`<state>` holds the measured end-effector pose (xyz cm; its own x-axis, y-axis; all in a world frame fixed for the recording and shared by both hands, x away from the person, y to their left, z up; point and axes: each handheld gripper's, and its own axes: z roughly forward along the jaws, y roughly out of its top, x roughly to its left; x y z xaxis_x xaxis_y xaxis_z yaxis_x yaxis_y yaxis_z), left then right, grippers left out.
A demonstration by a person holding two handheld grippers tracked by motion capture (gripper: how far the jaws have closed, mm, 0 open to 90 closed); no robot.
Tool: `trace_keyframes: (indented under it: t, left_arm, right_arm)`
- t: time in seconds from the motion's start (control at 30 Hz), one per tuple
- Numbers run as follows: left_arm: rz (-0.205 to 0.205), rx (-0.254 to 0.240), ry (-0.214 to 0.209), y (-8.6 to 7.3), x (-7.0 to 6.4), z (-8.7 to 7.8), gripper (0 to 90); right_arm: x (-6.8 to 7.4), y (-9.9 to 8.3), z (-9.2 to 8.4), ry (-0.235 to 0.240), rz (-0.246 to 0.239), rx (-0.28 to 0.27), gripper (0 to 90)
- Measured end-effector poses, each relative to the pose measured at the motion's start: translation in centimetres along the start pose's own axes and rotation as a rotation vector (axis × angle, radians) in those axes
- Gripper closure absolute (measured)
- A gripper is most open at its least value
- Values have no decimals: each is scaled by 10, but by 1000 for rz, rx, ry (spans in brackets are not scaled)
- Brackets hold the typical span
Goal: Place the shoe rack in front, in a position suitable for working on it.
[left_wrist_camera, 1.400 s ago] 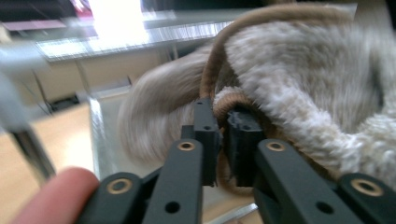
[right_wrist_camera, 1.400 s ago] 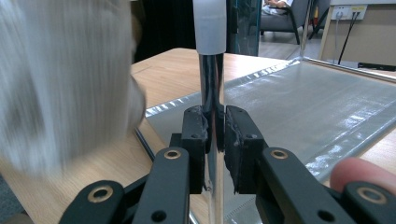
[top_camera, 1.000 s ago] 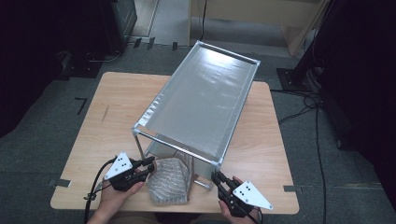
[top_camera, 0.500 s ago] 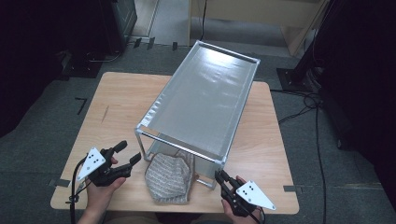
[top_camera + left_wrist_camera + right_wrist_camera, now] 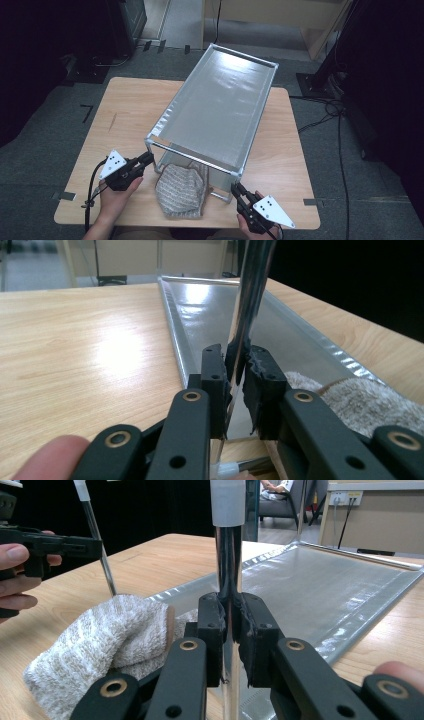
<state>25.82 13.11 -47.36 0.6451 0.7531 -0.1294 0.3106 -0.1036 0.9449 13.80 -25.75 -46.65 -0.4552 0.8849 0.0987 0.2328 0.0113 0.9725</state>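
We look down on a wooden surface (image 5: 125, 107) carrying a metal-framed rack (image 5: 220, 107) with a silvery fabric shelf on top, set lengthwise away from us. A grey knitted cloth (image 5: 181, 191) lies on the surface at the rack's near end, partly under the shelf, between the two front legs.

The left claw (image 5: 147, 158) meets the near left leg (image 5: 248, 305) of the rack. In the left gripper view its jaws have just been closing and now clamp this shiny upright tube between the pads, with the cloth just to the right of the jaws.

The right claw (image 5: 236, 189) meets the near right leg (image 5: 229, 565). In the right gripper view its jaws are pressed together on that tube, below a pale sleeve at the leg's upper end. In that view the cloth lies to the left of the leg, and the left hand (image 5: 17, 575) with its gripper shows farther off at the other leg.

Each claw is carried by a hand entering from the bottom edge of the high view.
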Motion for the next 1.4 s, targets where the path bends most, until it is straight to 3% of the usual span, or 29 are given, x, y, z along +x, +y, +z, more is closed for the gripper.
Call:
trace_keyframes:
  t: [0.3, 0.47, 0.7, 0.77, 0.8, 0.87, 0.93, 1.07, 1.13, 1.23, 1.3, 1.33, 1.4]
  left_arm:
    - [80, 29, -43, -2, -8, -12, 818]
    - [74, 29, -64, -9, -12, -27, 818]
    - [66, 46, -54, -21, -25, -49, 821]
    - [46, 54, -86, -25, -27, -52, 900]
    - [44, 56, -103, -27, -30, -51, 900]
    - [65, 60, -114, -29, -37, -49, 896]
    - [91, 36, -65, -28, -41, -48, 825]
    - [8, -43, -1, -25, -30, -48, 615]
    - [-16, -48, -21, -24, -25, -41, 580]
    - [30, -23, -39, -21, -27, -27, 613]
    - [74, -8, -37, -19, -33, -20, 760]
    - [101, -7, -24, -19, -36, -19, 795]
    - [115, -5, -43, -19, -37, -18, 811]
  right_arm:
    - [-10, 0, 0, -25, 17, -3, 810]
    - [-15, 1, 6, -31, 21, -4, 808]
    - [-23, 2, 24, -41, 17, -8, 805]
    - [-31, 3, 33, -59, 40, -14, 796]
    - [-36, 3, 38, -50, 62, -13, 787]
    - [-41, 3, 46, -69, 54, -11, 794]
    - [-42, 1, 48, -75, 21, 0, 796]
    - [-43, 1, 46, -75, 16, 12, 794]
    - [-44, -1, 45, -78, 26, 14, 788]
    - [-45, -3, 43, -76, 39, 19, 795]
    - [-44, -4, 42, -82, 40, 24, 806]
    - [-43, -4, 42, -85, 34, 23, 809]
    - [-44, -5, 40, -100, 41, 23, 809]
